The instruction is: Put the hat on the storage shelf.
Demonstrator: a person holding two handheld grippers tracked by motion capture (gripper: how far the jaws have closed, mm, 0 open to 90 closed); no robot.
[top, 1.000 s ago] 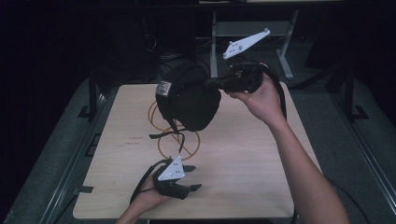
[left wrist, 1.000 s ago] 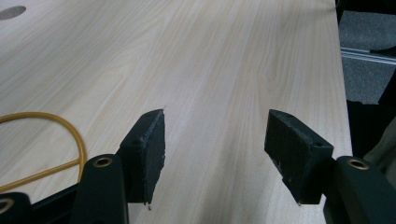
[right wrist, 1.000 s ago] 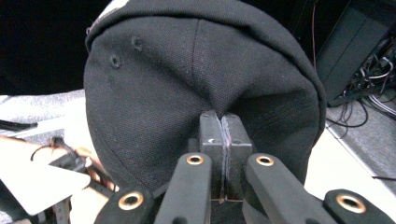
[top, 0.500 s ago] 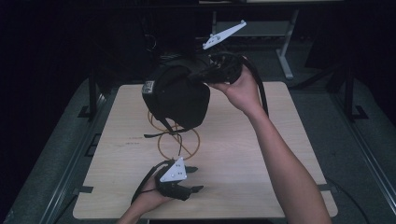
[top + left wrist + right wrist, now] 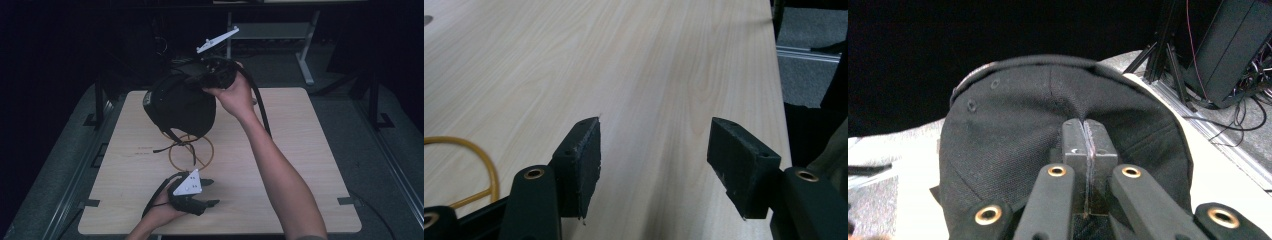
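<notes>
A black cap [image 5: 179, 106] hangs in the air above the back left of the wooden table [image 5: 300, 150], its straps dangling. My right gripper [image 5: 192, 80] is shut on the cap's fabric [image 5: 1013, 125]; in the right gripper view [image 5: 1084, 131] its jaws press together with cloth pinched between them. A thin yellow ring [image 5: 190, 152] lies flat on the table under the cap, and its arc [image 5: 471, 150] shows at the left of the left gripper view. My left gripper [image 5: 212, 192] rests low near the table's front edge, open, with bare wood between its fingers [image 5: 583, 155].
A metal stand [image 5: 305, 55] and dark equipment stand behind the table. Cables and a black box [image 5: 1228, 45] lie on the floor to one side. Grey floor and rails [image 5: 75, 165] border the table's left and right edges.
My right gripper has carried the cap leftward and a little higher over the table. The left gripper has stayed in place near the front edge.
</notes>
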